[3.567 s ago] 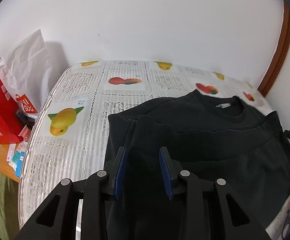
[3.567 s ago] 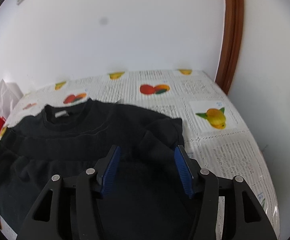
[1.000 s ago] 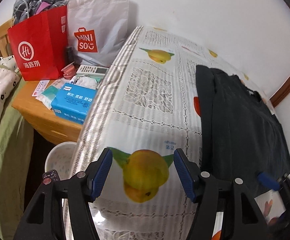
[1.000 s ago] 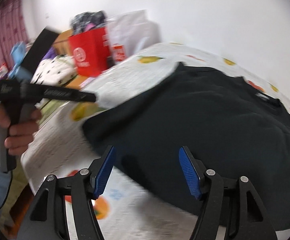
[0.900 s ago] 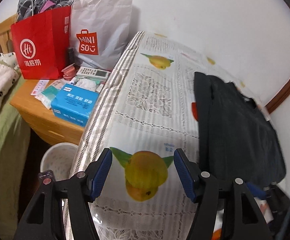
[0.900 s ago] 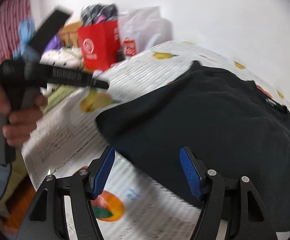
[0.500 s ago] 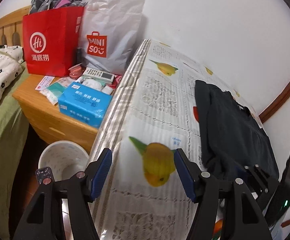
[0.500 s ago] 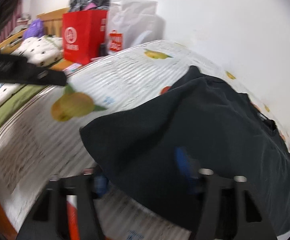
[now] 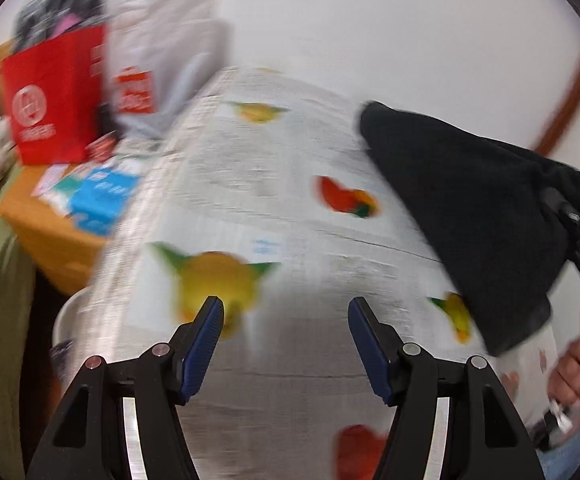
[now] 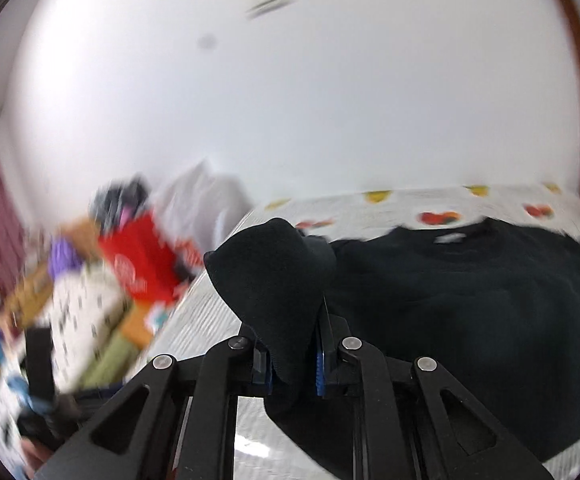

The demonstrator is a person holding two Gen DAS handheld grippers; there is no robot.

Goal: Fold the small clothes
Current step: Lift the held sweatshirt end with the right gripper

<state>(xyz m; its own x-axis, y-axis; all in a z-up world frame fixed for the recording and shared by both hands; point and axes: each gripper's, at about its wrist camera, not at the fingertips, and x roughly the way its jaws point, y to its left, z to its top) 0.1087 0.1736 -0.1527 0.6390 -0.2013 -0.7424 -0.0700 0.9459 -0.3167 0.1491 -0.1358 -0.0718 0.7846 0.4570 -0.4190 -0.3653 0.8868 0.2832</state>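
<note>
Sweatshirt (image 10: 469,300) edge clamped in right gripper (image 10: 291,364) fingers — lift it across evenly | left gripper (image 9: 286,344) fingers apart — free to pin the fold.

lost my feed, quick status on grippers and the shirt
Left gripper open, empty, over the tablecloth. Right gripper shut on black sweatshirt, corner lifted. Nothing in the way.

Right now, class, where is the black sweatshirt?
The black sweatshirt lies on the fruit-print tablecloth, toward the table's right side in the left wrist view. Its near-left corner is lifted, pinched in the right gripper.
</note>
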